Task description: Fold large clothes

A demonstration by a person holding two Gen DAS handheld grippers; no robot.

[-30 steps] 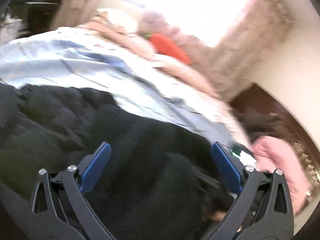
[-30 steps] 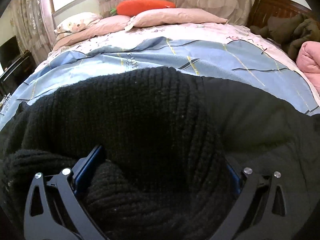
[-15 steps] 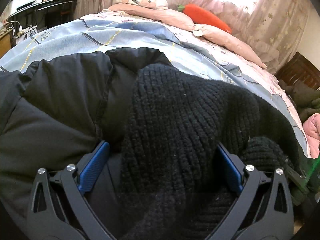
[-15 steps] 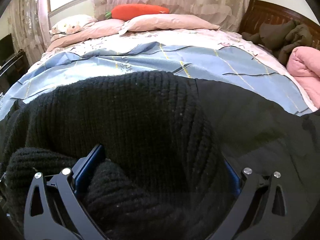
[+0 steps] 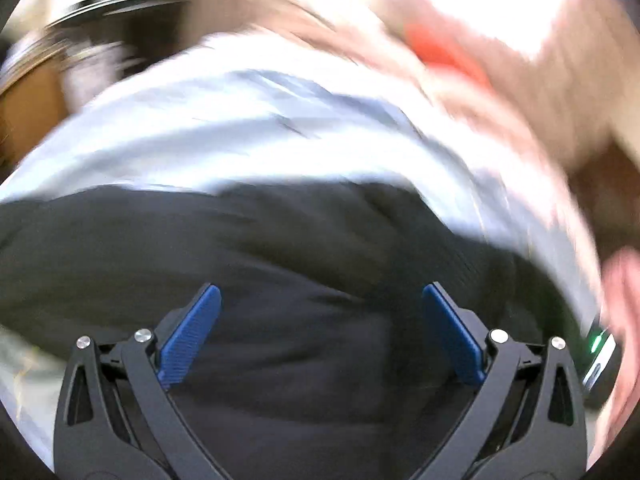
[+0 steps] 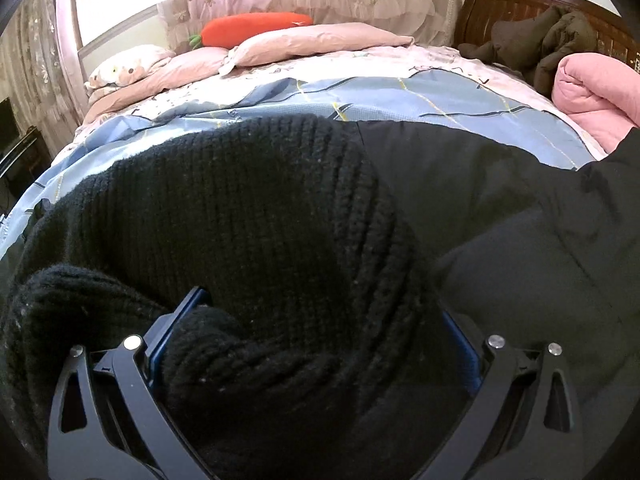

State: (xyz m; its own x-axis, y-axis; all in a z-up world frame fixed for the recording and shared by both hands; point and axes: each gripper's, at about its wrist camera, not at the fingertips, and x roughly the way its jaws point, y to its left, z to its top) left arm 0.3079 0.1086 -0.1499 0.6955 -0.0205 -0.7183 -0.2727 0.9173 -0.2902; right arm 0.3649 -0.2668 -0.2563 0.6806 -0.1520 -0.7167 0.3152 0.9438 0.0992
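A large black jacket (image 6: 500, 208) with a black knit collar or hood (image 6: 260, 208) lies on the blue patterned bed sheet (image 6: 400, 96). My right gripper (image 6: 320, 300) is open, and a thick bunch of the knit fabric lies between its blue pads, partly hiding them. The left wrist view is heavily blurred. There my left gripper (image 5: 320, 292) is open just above the smooth black jacket (image 5: 280, 240), with nothing pinched between its fingers. Pale blue sheet (image 5: 240, 128) shows beyond the jacket.
Pink pillows (image 6: 320, 42) and an orange carrot plush (image 6: 256, 28) lie at the far side of the bed. A rolled pink quilt (image 6: 592, 96) and dark clothes (image 6: 540, 40) sit by the wooden headboard (image 6: 500, 4). Dark furniture (image 5: 32, 92) stands left of the bed.
The left gripper has swung quickly off the knit part, so its view is now blurred and over smooth jacket fabric. The right gripper has barely moved, with the knit still between its fingers.
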